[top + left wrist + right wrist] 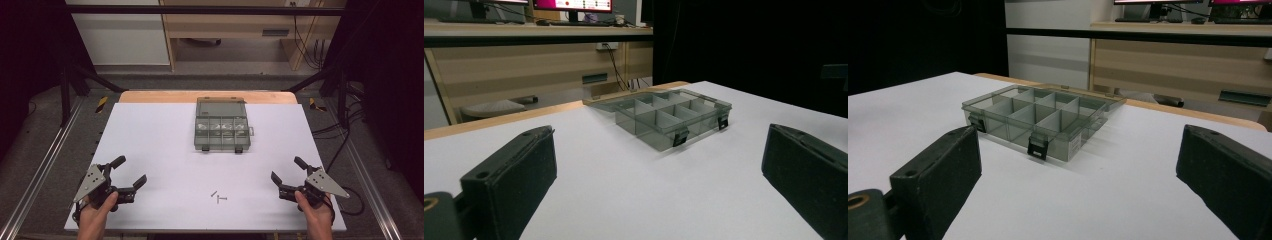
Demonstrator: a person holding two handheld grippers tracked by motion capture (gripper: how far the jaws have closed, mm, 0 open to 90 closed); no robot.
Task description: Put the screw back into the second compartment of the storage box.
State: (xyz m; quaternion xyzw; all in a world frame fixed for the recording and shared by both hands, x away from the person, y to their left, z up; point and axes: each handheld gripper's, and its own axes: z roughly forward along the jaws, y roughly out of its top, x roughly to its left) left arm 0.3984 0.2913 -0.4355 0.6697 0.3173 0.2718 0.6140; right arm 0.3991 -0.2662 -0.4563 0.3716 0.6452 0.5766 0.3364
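Grippers rest at the near corners of the table (150, 130), left gripper (131, 172) and right gripper (286, 171) both spread wide, holding nothing. Screws (218, 196) lie between them near the front edge; the box (221, 131) sits farther back, lid open.

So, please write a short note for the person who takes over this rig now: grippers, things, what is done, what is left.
Left gripper: open, holds nothing, near the table's left front corner.
Right gripper: open, holds nothing, near the right front corner.
Compartment box: far middle of the white table, lid open, some compartments seem to hold small parts.
Screws: a few lie loose near the front edge, between the grippers.
Done: nothing picked up.
Left: probably the screws go into the box.
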